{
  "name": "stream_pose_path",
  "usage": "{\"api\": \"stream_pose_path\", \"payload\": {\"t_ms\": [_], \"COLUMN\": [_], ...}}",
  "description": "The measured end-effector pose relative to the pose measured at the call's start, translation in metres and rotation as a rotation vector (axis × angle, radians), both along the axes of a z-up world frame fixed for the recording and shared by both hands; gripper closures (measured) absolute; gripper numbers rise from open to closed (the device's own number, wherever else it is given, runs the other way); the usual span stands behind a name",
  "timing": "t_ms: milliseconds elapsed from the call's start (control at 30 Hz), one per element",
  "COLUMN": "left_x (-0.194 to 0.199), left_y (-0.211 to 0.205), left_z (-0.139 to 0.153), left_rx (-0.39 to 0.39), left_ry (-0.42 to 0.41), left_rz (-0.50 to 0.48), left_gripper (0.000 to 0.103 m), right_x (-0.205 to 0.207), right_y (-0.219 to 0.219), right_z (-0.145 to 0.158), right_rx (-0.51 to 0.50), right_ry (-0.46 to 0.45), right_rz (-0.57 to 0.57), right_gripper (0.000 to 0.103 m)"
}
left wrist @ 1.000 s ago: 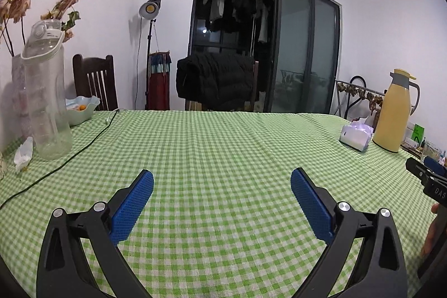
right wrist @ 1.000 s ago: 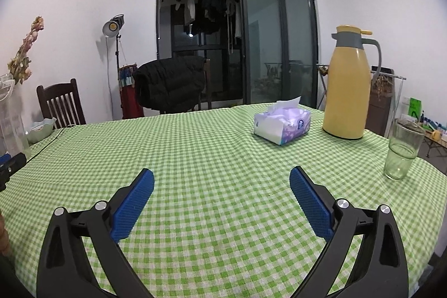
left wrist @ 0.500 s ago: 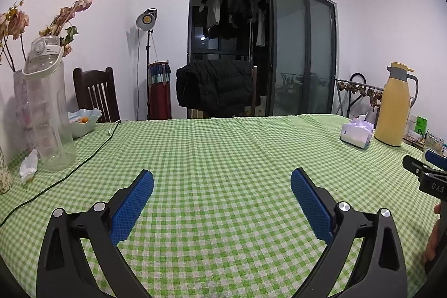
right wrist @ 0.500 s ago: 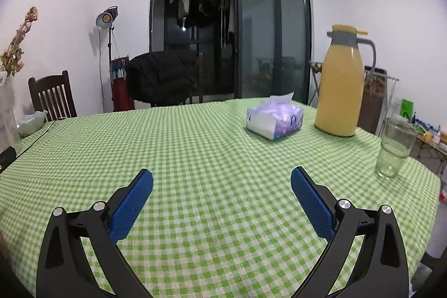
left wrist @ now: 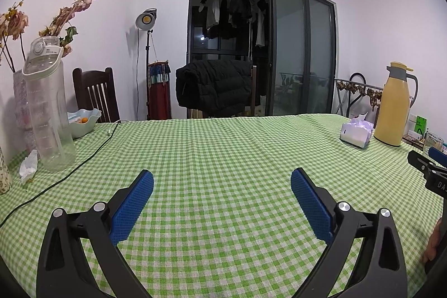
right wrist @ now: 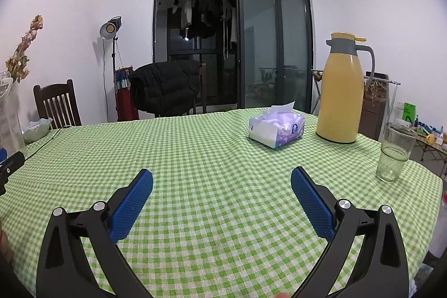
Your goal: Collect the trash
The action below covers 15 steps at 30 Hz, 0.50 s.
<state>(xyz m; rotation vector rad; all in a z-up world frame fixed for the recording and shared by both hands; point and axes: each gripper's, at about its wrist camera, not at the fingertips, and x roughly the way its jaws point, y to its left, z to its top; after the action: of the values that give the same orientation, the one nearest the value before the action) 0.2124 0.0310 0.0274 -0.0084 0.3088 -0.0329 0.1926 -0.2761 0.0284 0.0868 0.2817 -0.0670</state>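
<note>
A crumpled white tissue [left wrist: 28, 166] lies on the green checked tablecloth [left wrist: 223, 152] at the far left, beside the clear water bottle [left wrist: 49, 108]. My left gripper [left wrist: 222, 187] hovers open over the cloth, well to the right of that tissue, with nothing between its blue pads. Over the same cloth [right wrist: 212, 147], my right gripper [right wrist: 222, 187] is open too and holds nothing. The right gripper's tip [left wrist: 430, 166] shows at the left wrist view's right edge. No other trash is visible in the right wrist view.
A tissue pack [right wrist: 276, 127], yellow thermos jug [right wrist: 342, 91] and drinking glass [right wrist: 395, 151] stand at the right. A black cable [left wrist: 69, 172] crosses the left side. A bowl [left wrist: 82, 122], vase with dried flowers [left wrist: 19, 91] and chairs [left wrist: 95, 94] line the far edge.
Both views have tilted up and drawn back slightly, so the room and ceiling show more. Both grippers stay open and hold nothing.
</note>
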Motion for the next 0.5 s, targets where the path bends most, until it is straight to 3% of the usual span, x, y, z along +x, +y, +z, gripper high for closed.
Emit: {"api": "stream_pose_path", "payload": {"t_ms": [500], "left_x": [0.0], "left_y": [-0.0001], "left_z": [-0.0001], "left_rx": [0.0], "left_ry": [0.001], "left_rz": [0.0], "left_gripper": [0.008], "right_x": [-0.0003], "right_y": [0.0019], "right_z": [0.0001], "right_rx": [-0.003], "right_ry": [-0.004], "right_rz": [0.006], "right_gripper": [0.008]}}
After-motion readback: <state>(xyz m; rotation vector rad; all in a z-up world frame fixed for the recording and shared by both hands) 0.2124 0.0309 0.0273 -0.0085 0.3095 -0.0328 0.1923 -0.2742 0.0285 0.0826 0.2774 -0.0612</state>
